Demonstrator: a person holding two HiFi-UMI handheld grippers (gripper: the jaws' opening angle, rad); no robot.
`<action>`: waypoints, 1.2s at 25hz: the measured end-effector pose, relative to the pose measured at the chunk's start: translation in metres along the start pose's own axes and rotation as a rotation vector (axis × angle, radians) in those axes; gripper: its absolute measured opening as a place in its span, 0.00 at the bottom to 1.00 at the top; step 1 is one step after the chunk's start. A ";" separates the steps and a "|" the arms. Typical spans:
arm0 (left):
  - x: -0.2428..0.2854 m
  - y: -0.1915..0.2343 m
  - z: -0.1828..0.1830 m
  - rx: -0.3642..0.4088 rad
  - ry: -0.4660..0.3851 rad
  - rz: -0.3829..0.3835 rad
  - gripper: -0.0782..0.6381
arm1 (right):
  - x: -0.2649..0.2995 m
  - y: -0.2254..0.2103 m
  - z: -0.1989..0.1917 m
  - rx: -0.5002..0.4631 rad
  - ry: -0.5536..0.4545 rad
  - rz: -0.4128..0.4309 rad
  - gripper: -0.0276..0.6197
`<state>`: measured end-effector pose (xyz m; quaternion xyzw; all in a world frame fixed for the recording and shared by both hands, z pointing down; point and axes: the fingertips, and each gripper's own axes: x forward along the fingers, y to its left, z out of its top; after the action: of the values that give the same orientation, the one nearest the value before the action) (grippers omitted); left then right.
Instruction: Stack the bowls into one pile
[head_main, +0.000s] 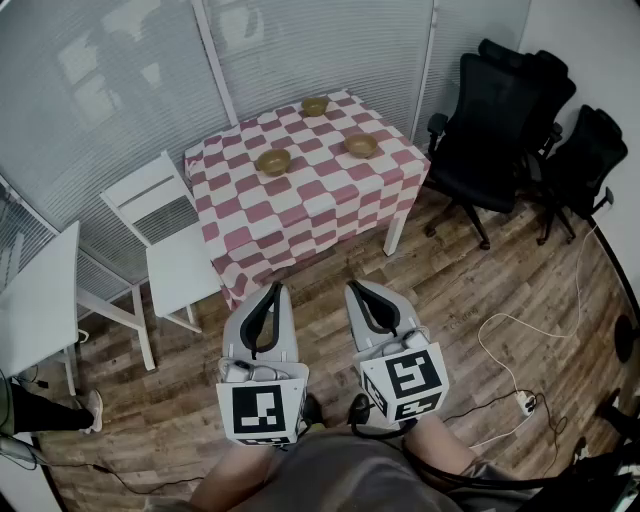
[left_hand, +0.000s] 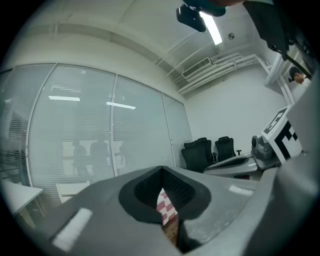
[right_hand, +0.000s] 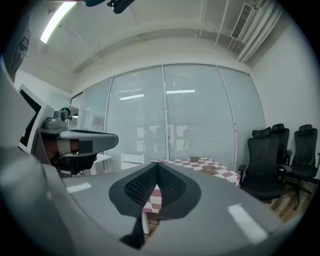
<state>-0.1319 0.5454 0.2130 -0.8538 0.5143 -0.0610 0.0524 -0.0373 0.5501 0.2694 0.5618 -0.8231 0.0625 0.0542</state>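
Note:
Three brown bowls stand apart on the red-and-white checked table (head_main: 320, 205): one at the left (head_main: 272, 160), one at the right (head_main: 361, 145), one at the far edge (head_main: 315, 105). My left gripper (head_main: 275, 288) and right gripper (head_main: 354, 288) are held side by side over the wooden floor, well short of the table, both shut with nothing between the jaws. In the left gripper view the closed jaws (left_hand: 161, 171) hide most of the table. In the right gripper view the closed jaws (right_hand: 156, 165) sit below two distant bowls (right_hand: 194, 159) (right_hand: 209, 169).
A white chair (head_main: 165, 215) stands at the table's left. Two black office chairs (head_main: 500, 120) (head_main: 585, 160) are at the right. A white table (head_main: 35, 290) is at the far left. A cable and power strip (head_main: 522, 402) lie on the floor. Glass walls with blinds stand behind.

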 end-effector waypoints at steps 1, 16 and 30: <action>0.002 -0.003 0.000 0.002 0.001 0.002 0.11 | -0.001 -0.004 0.000 0.002 -0.001 0.001 0.08; 0.025 -0.030 -0.014 0.002 0.053 0.049 0.11 | 0.003 -0.040 -0.021 0.088 0.022 0.072 0.08; 0.139 0.052 -0.036 -0.034 0.035 0.034 0.11 | 0.144 -0.062 -0.024 0.082 0.089 0.086 0.08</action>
<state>-0.1187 0.3969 0.2471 -0.8446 0.5304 -0.0664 0.0298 -0.0313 0.3997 0.3182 0.5245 -0.8399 0.1235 0.0649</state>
